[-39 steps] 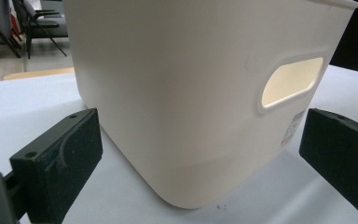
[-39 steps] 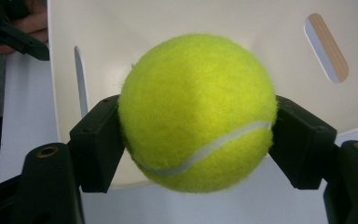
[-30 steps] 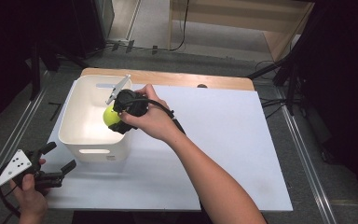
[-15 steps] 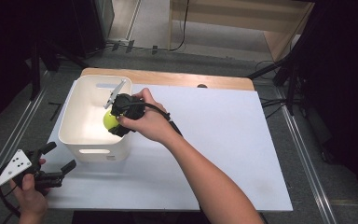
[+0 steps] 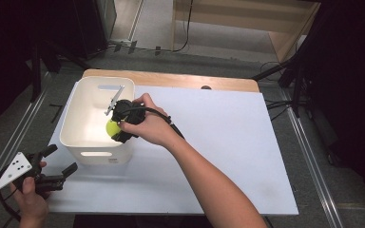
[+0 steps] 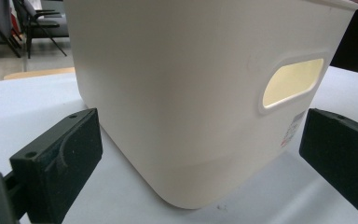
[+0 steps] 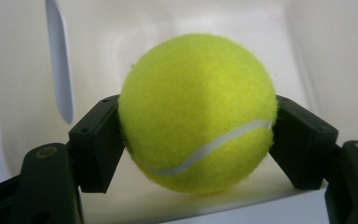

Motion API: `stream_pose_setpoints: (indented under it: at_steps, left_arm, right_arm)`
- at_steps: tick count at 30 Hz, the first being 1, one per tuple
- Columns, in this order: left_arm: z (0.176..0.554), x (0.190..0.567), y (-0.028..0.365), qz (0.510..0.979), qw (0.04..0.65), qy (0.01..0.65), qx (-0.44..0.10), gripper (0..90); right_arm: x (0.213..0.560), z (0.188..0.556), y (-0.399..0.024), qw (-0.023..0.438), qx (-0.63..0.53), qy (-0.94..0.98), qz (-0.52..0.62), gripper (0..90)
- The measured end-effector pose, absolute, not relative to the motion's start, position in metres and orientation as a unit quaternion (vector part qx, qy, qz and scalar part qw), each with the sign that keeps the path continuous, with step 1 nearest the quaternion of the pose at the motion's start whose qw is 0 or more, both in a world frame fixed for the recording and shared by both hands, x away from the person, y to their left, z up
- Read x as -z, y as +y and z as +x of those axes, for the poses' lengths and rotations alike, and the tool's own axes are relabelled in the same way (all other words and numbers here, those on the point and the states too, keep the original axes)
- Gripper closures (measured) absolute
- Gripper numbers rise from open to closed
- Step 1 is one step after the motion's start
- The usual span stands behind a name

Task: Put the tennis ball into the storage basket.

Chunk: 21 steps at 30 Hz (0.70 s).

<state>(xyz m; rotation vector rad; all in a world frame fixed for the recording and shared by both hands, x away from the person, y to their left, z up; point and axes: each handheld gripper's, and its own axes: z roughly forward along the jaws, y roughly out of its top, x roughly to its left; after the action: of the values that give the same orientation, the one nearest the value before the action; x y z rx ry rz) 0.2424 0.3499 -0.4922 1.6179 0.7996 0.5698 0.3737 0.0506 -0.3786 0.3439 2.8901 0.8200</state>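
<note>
The right gripper (image 5: 115, 129) is clamping a tennis ball (image 7: 198, 112) inside the white bin (image 5: 70, 124) at about 10 o'clock on the table (image 5: 228, 142) — looks like the drop-off step. Next it probably just needs letting go. The left gripper (image 5: 59, 161) is sitting open at 7 o'clock — holding nothing.

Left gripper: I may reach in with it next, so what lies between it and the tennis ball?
The near wall of the white bin stands between the open left gripper and the tennis ball; the high view shows it.
</note>
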Motion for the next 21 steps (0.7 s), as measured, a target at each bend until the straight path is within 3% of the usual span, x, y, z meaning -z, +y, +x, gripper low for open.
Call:
stream_pose_setpoints:
  at_steps: [13, 21]
  left_arm:
    - [0.243, 0.492, 0.35, 0.696, 0.582, 0.343, -0.245, 0.0]
    - [0.242, 0.492, 0.35, 0.698, 0.58, 0.34, -0.246, 0.0]
  right_arm:
    - [0.364, 0.368, 0.031, 0.072, -0.306, 0.94, 0.132, 12.1]
    - [0.357, 0.362, 0.013, 0.085, -0.331, 0.929, 0.141, 9.8]
